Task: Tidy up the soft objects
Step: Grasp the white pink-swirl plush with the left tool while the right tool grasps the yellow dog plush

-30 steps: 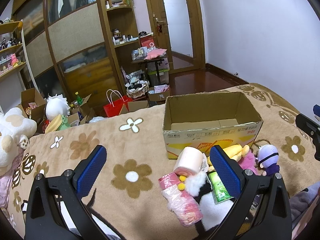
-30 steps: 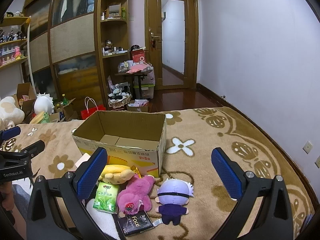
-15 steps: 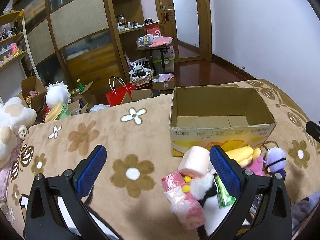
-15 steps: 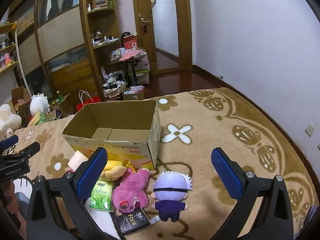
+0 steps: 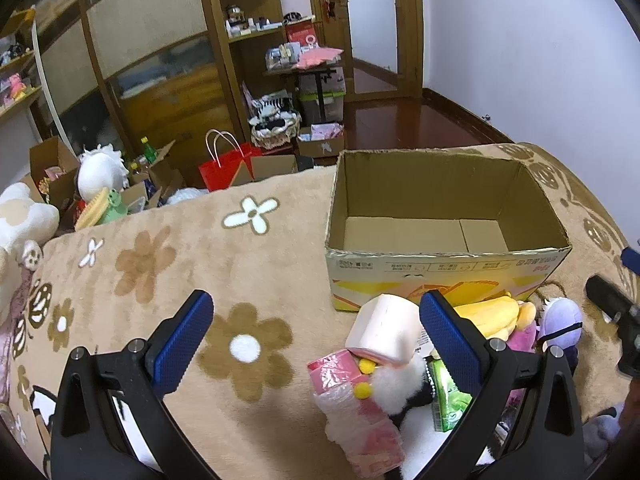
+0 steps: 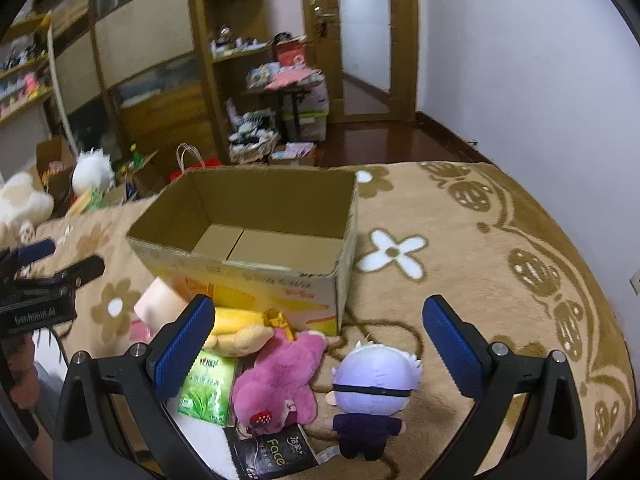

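Observation:
An empty open cardboard box [image 5: 444, 272] [image 6: 256, 276] stands on the flowered blanket. In front of it lies a heap of soft things: a pale pink roll [image 5: 386, 330], a pink packet [image 5: 360, 408], a black-and-white plush [image 5: 404, 390], a green tissue pack [image 6: 208, 386], a yellow plush [image 6: 236, 326], a pink bear [image 6: 284, 380] and a purple-haired doll [image 6: 372, 384]. My left gripper [image 5: 316, 334] is open above the blanket, left of the heap. My right gripper [image 6: 316, 338] is open, hovering over the pink bear and the doll.
The brown blanket [image 5: 160, 264] reaches a far edge beyond the box. On the floor behind are a red bag [image 5: 224, 168], open cartons and white plush toys [image 5: 100, 168]. A black "Face" packet [image 6: 272, 452] lies near the doll. Shelves and a door line the back wall.
Both grippers have tilted down and come closer to the box and the heap, which now look larger. Both stay open. Nothing has been picked up.

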Demonstrator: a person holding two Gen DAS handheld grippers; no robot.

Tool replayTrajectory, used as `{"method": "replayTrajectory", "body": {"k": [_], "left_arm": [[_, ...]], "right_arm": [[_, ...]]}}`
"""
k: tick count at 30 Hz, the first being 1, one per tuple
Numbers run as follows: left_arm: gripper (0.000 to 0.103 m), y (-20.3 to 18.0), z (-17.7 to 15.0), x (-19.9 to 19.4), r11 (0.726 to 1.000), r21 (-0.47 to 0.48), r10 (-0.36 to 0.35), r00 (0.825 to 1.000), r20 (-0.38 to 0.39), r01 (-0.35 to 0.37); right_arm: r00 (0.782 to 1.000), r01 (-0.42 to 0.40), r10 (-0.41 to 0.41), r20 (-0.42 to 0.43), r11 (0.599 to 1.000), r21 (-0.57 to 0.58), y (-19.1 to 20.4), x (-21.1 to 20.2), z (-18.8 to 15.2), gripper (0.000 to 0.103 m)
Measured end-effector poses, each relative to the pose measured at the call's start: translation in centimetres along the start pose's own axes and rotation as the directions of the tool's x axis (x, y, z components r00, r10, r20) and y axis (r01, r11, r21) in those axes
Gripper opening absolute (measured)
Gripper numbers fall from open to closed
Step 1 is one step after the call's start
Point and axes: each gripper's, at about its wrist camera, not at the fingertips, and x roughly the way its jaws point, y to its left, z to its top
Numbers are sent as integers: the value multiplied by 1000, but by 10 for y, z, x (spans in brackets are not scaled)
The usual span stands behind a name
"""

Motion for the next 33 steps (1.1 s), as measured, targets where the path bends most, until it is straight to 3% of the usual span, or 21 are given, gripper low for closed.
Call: {"method": "replayTrajectory", "body": {"k": [5,18,27,33], "left_arm": [[102,-1,4,16,1000,-18,0,999,-36,-1],[102,-18,4,57,996,0,-86,988,-130,87],[102,-24,-1,77,988,-13,-150,967,-207,151],[92,-24,-5,86,987,-22,-159,960,-230,158]], "right_arm": [[998,-50,49,-35,998,-31,11,16,-4,103],[977,-148,133,-164,986,-81,35,55,-20,103],[964,-192,169,-208,976,-100,42,76,-24,103],[955,-215,182,-233,969,-124,48,87,-26,103]]}}
